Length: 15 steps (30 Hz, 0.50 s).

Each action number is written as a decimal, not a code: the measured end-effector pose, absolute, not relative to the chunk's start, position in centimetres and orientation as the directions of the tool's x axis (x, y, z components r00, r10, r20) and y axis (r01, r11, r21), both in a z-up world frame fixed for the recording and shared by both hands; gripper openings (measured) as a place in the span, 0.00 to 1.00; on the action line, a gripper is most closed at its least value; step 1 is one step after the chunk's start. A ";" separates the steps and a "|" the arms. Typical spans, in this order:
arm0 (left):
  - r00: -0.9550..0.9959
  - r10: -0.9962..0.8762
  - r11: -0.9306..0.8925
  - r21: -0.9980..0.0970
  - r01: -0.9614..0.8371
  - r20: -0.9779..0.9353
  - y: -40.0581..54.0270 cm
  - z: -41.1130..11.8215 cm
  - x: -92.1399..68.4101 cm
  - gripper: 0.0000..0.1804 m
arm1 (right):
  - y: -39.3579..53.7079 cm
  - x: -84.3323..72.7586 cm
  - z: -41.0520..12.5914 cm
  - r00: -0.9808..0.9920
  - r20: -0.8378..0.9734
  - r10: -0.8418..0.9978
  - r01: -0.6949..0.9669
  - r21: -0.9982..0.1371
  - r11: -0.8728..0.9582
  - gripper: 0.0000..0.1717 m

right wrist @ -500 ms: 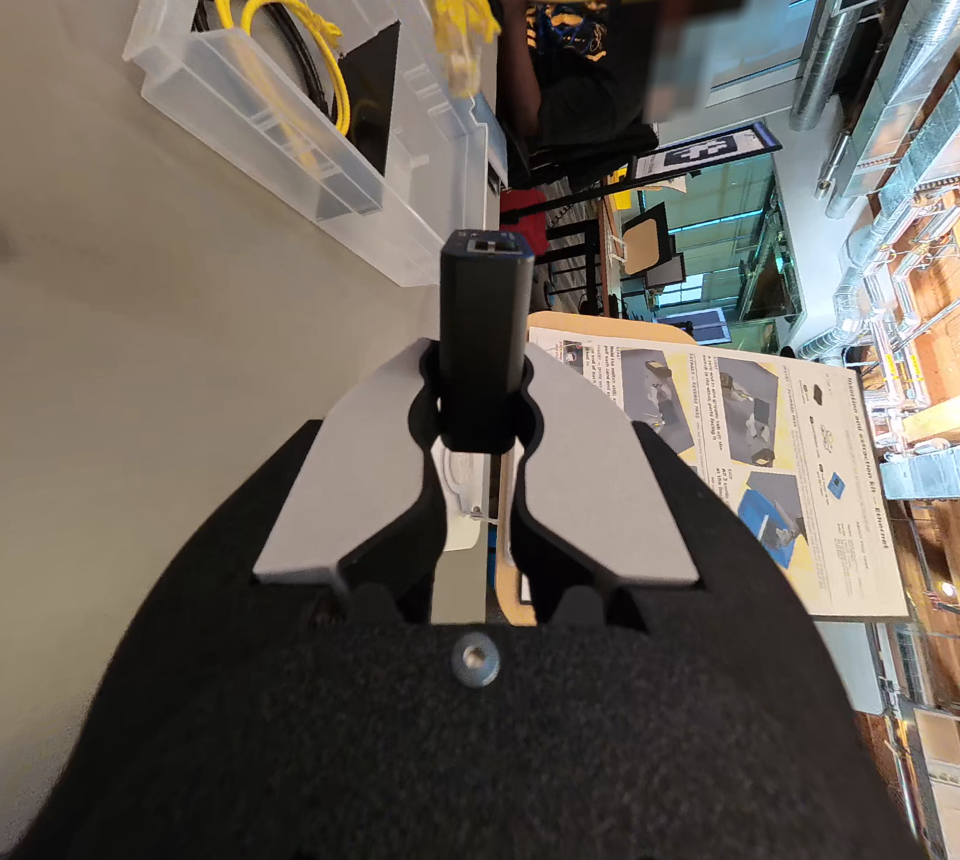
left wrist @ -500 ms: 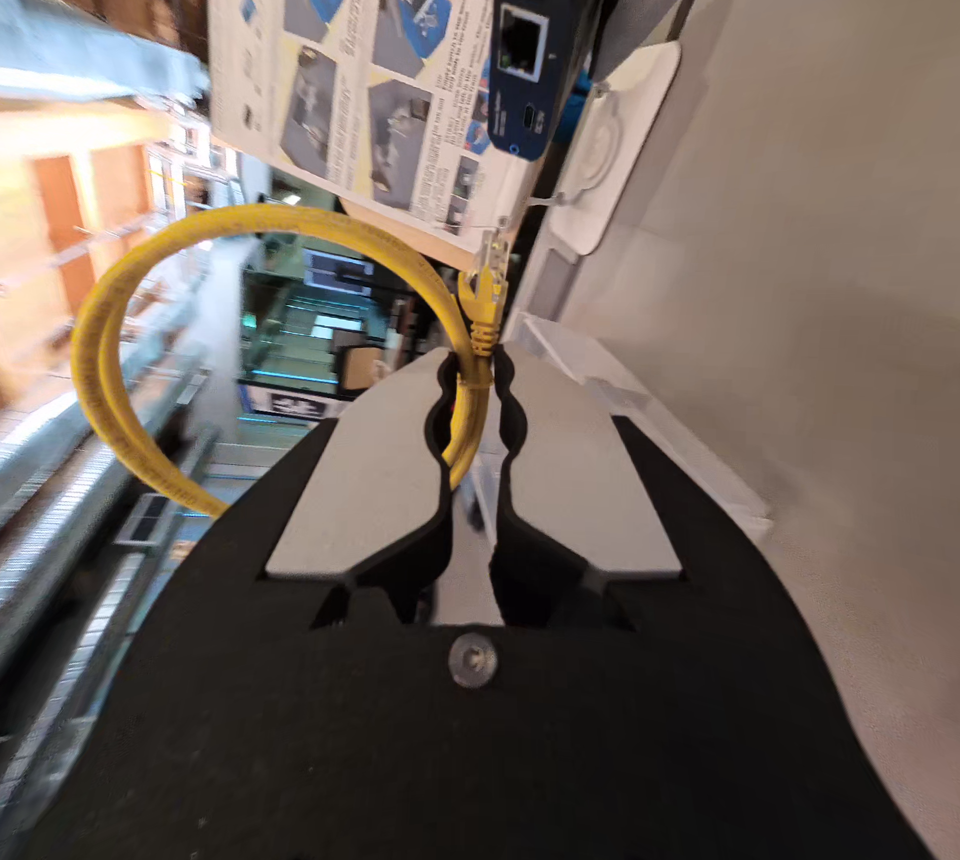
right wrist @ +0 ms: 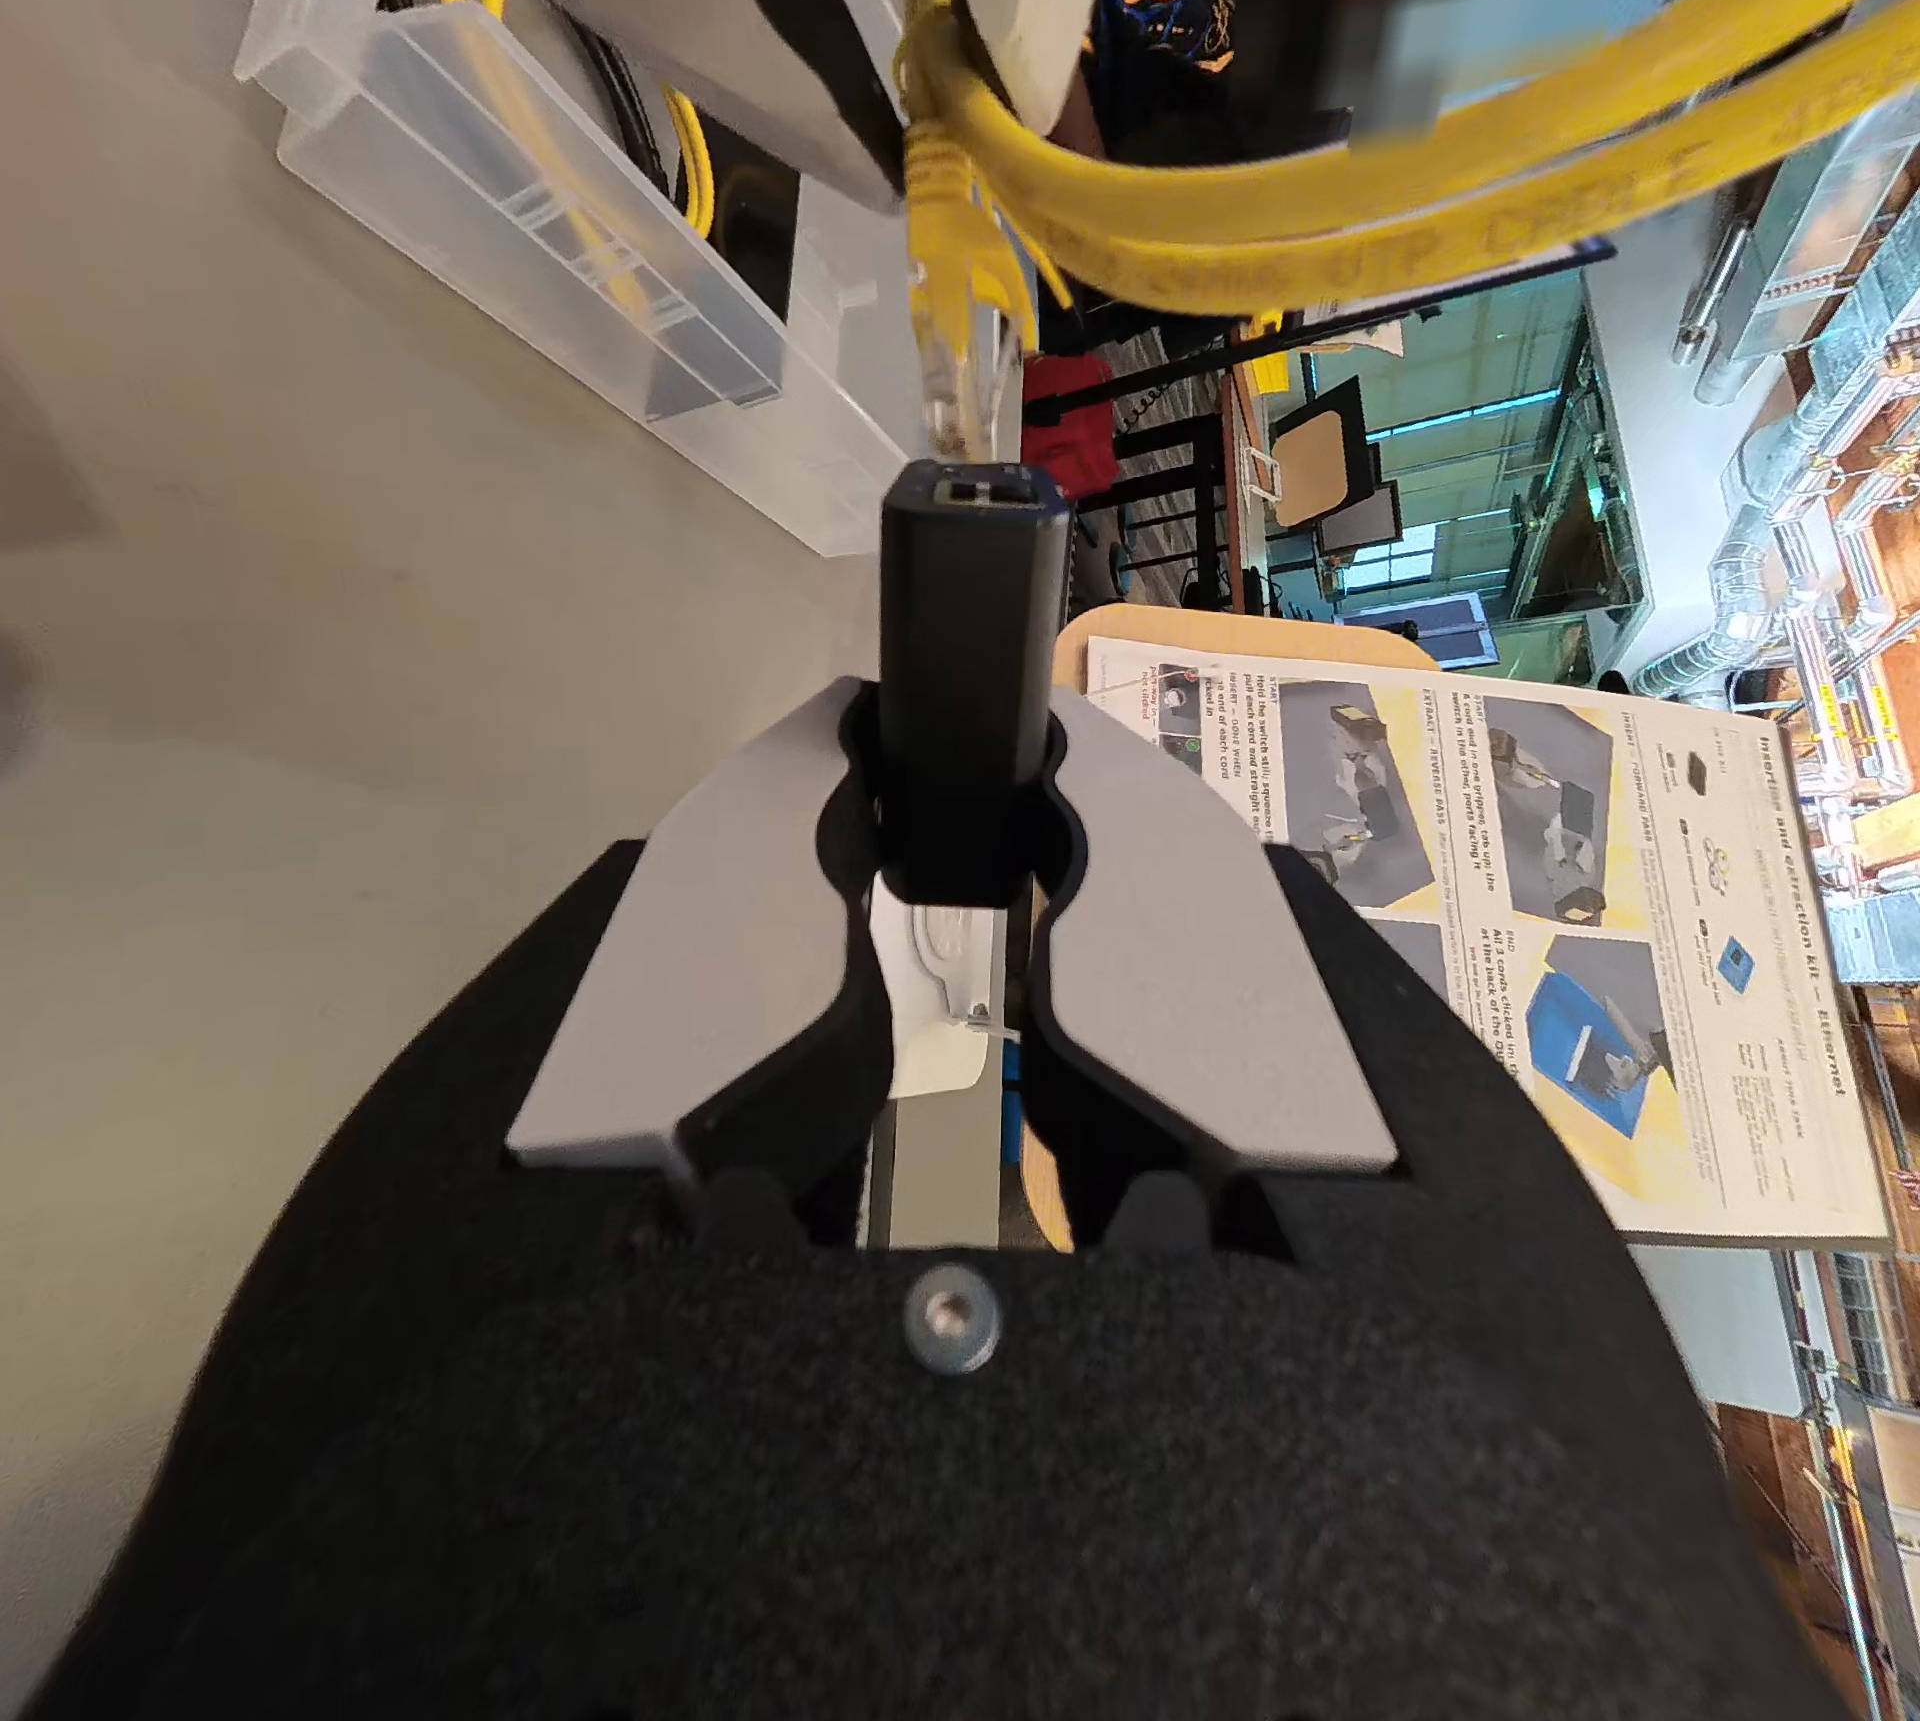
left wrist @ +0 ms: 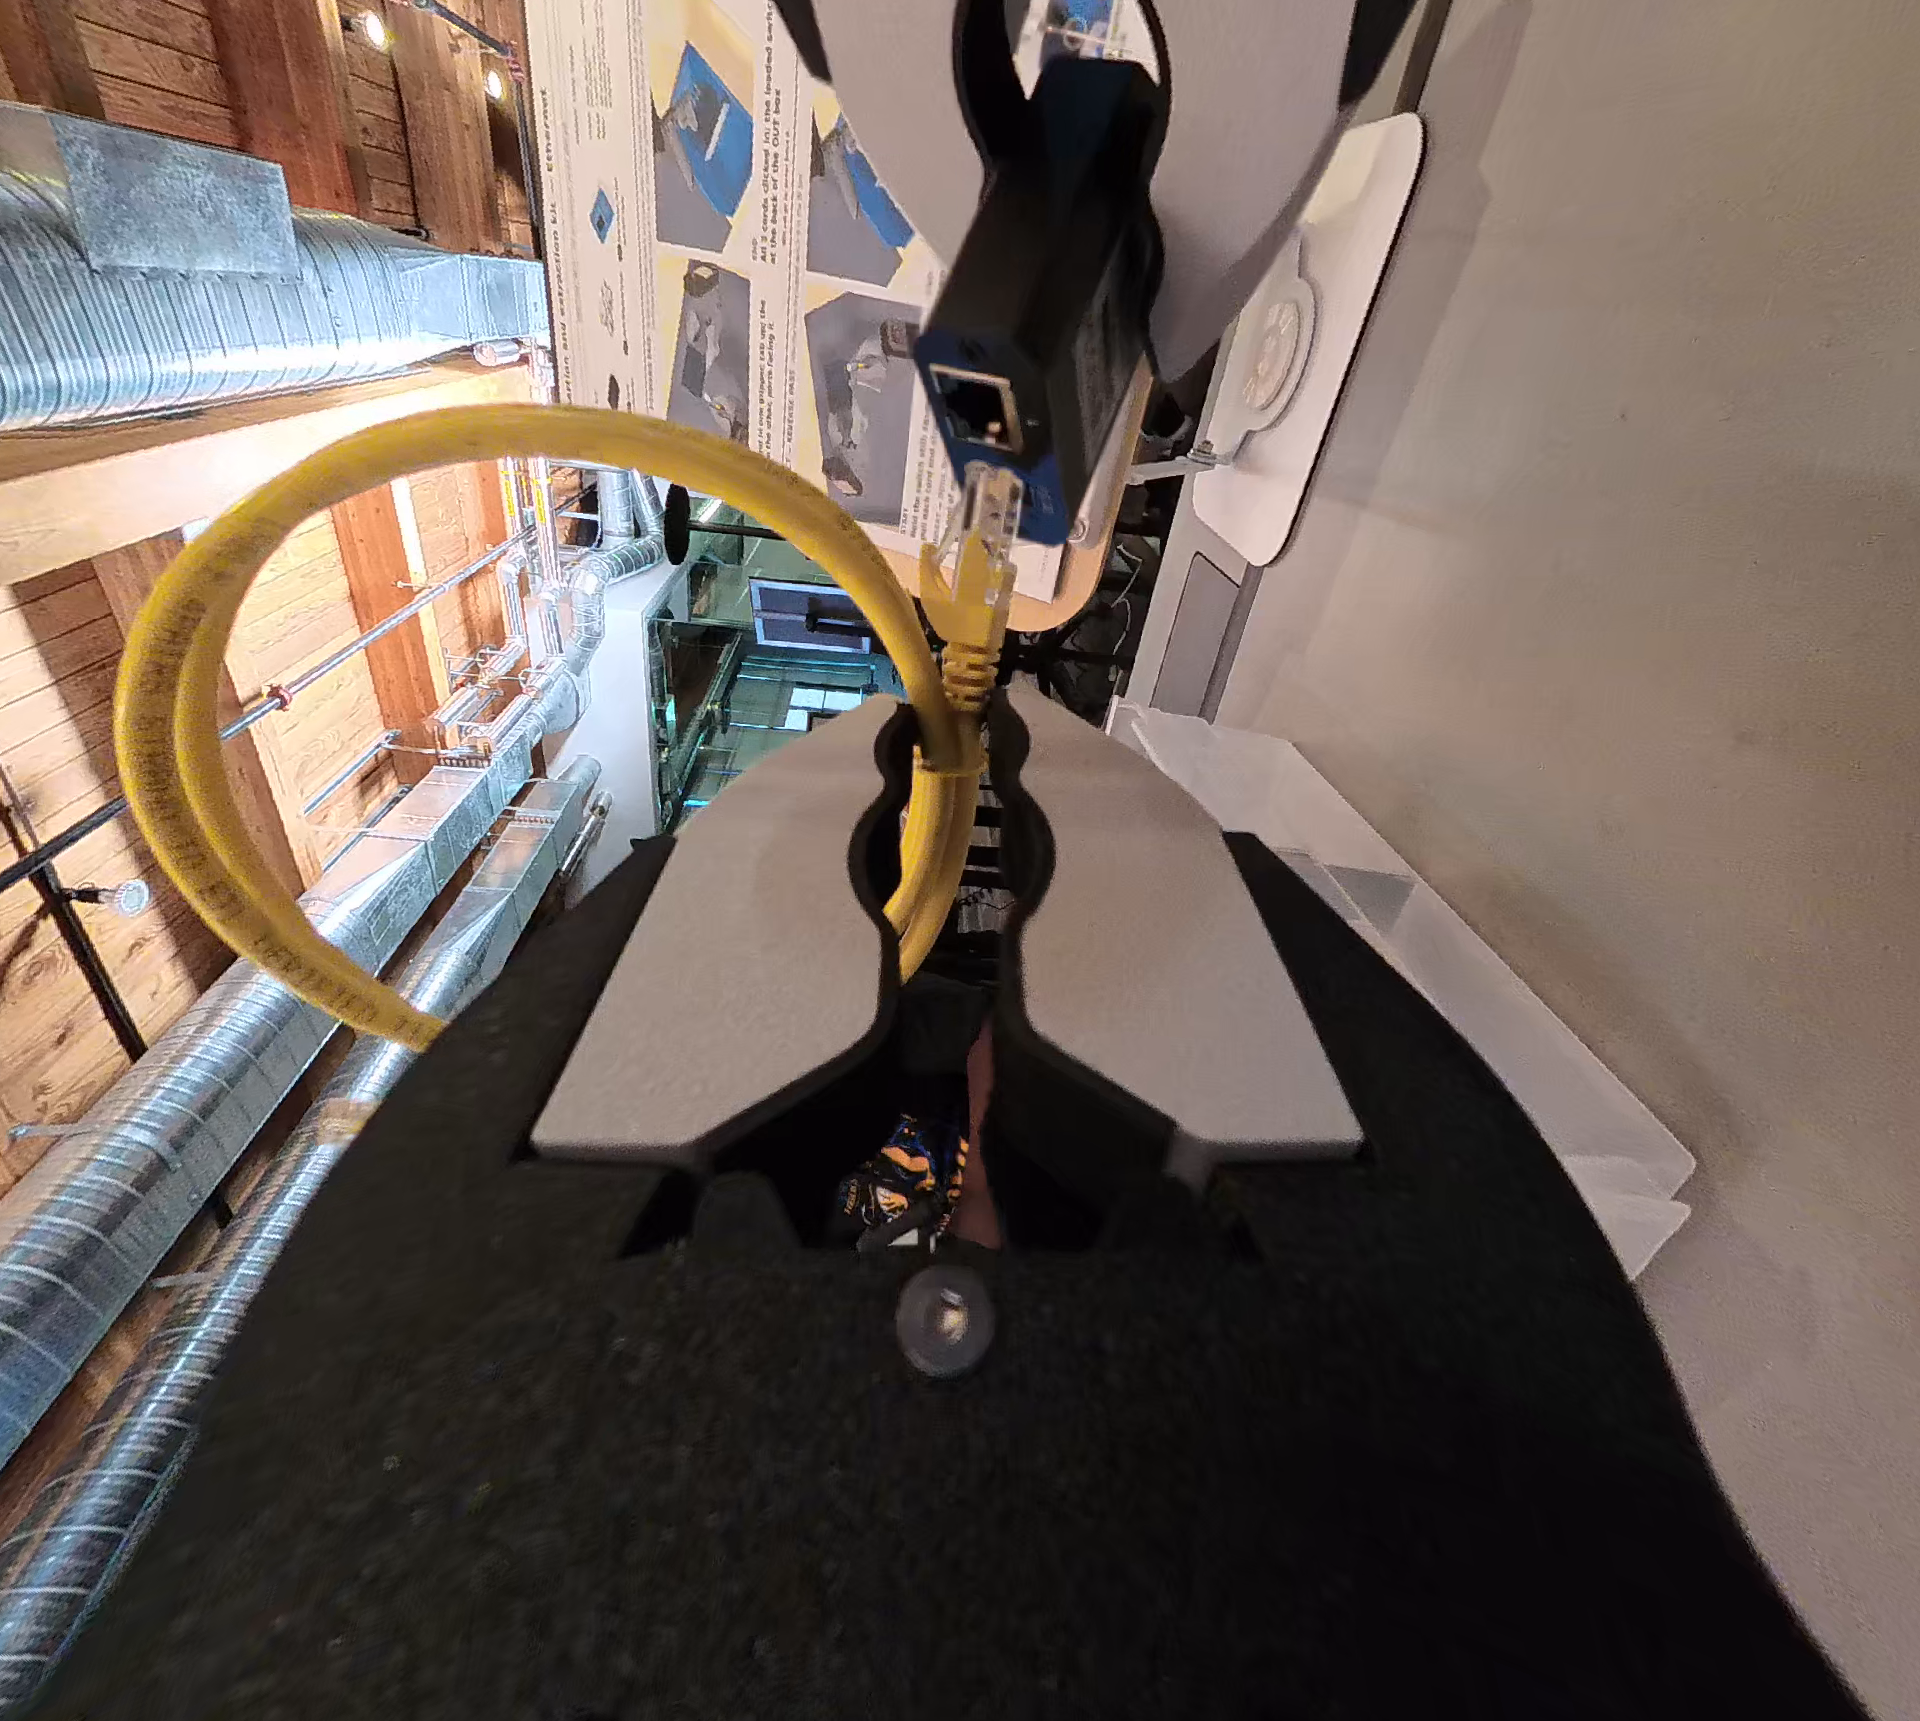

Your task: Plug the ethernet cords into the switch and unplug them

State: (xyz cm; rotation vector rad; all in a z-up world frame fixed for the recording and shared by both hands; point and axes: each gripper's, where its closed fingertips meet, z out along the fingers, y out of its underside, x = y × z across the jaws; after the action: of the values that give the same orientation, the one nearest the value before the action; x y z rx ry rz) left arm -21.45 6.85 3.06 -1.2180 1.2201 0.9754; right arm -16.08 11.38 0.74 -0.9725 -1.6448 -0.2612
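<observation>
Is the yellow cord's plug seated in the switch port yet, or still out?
Out. The clear plug sits just short of the switch, whose port still shows open and empty; the right wrist view also shows the plug outside it.

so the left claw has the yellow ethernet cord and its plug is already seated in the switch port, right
Not quite: the left claw does hold the yellow ethernet cord, but its plug is still just outside the switch port, not seated, as the left wrist view shows.

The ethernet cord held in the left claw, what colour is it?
Yellow, with a clear plug tip. The ethernet cord shows best in the left wrist view.
</observation>
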 end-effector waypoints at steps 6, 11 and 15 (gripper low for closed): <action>0.111 -0.066 0.128 -0.119 -0.985 -0.992 6.8 3.1 -20.9 0.07 | 11.7 -16.0 0.2 -0.022 0.894 0.448 0.728 -0.293 0.620 0.15; 0.111 -0.076 0.122 -0.120 -0.985 -0.991 6.7 2.8 -20.8 0.07 | 12.0 -15.8 -0.1 -0.033 0.894 0.446 0.741 -0.278 0.612 0.15; 0.104 -0.077 0.115 -0.113 -0.987 -0.992 6.8 2.6 -20.9 0.07 | 12.1 -15.9 -0.5 -0.038 0.893 0.449 0.747 -0.273 0.606 0.14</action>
State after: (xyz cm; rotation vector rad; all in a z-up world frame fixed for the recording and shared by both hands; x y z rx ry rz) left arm -20.86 6.78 2.60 -1.2209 1.2337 1.0072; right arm -15.91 12.09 -0.47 -1.0010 -1.6745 -0.3207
